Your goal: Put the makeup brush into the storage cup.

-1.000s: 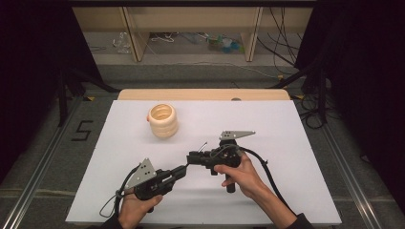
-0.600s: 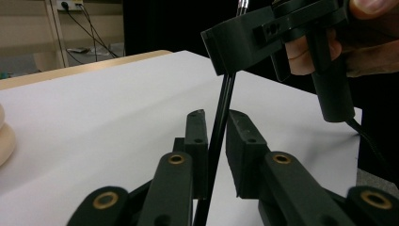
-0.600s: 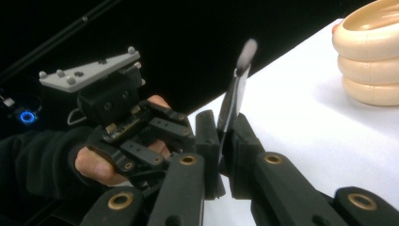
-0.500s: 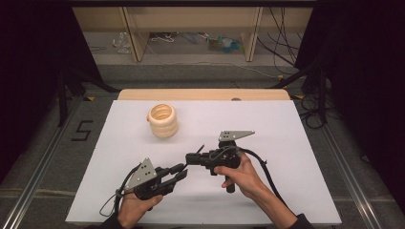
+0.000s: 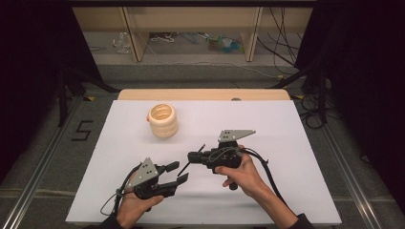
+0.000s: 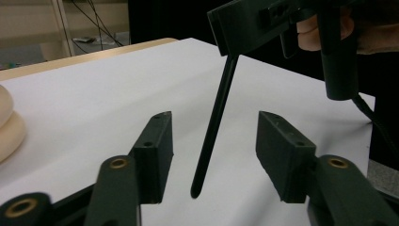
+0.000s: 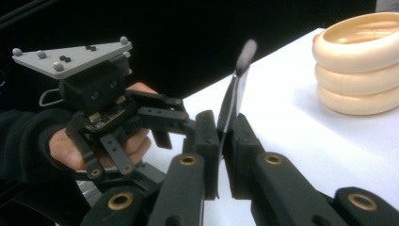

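Since the earlier frames the left gripper (image 5: 180, 172) has let go: its jaws were pinched together near the stick's low end and have just been opening, w/ the stick (image 6: 214, 123) now standing free in the gap between them, touching neither pad. Both hands look parked in the same spots; the beige ringed cup (image 5: 163, 120) hasn't shifted.

Key relation: the stick is a thin dark rod, long axis running from the right gripper (image 7: 225, 134) down and leftward toward the left one. In the left gripper view it drops from the right gripper's body at the top, slanting down to a rounded tip that hangs just between the two left jaws, above the white table (image 5: 286, 124). So the stick's free end lies right in front of the left gripper, which is the nearer one for any re-grip.

Right gripper: jaws clenched hard on the stick, seen in the right gripper view w/ the rod sandwiched between the pads and a pale fuzzy tip sticking out past them, blurred, can't say what it is.

Left gripper: jaws released, roughly half spread, holding nothing.

Cup sits far left on the table, well apart from both grippers. Judgement: a hand-over to the right gripper looks just done.
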`<state>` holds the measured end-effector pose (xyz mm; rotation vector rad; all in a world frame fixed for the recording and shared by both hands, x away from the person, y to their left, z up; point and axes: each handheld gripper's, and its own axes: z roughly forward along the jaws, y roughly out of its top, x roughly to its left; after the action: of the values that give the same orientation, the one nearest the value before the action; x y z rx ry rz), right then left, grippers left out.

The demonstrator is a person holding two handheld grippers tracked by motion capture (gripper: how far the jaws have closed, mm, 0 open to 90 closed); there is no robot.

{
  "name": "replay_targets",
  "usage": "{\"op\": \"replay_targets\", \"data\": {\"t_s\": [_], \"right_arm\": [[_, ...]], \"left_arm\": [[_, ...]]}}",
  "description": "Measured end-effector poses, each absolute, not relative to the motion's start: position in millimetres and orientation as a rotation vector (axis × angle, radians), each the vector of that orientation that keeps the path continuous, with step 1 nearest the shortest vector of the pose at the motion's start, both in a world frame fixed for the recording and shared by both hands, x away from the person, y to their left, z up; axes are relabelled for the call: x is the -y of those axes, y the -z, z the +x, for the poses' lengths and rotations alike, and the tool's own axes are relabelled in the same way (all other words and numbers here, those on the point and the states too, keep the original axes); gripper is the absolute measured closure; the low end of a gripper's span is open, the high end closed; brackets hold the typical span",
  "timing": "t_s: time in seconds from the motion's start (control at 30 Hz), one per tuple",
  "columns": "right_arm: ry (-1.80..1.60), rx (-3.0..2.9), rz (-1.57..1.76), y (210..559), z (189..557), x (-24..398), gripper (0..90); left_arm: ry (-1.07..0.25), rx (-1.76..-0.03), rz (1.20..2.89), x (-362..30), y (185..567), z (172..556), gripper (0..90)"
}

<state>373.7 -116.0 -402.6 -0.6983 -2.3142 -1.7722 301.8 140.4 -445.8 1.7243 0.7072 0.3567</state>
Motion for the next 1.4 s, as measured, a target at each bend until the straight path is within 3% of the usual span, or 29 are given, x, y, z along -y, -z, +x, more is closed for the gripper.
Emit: {"op": "replay_targets", "data": {"t_s": [0.5, 1.4], "right_arm": [[1.806, 2.395, -0.684, 396.1, 376.5, 122.0, 85.3], [1.813, 2.468, -0.681, 391.4, 380.2, 129.4, 85.4]], "left_arm": [[-0.366, -0.718, 1.774, -146.7, 447.0, 300.2, 32.9], [-0.469, -0.740, 1.772, -177.0, 447.7, 301.8, 30.1]]}}
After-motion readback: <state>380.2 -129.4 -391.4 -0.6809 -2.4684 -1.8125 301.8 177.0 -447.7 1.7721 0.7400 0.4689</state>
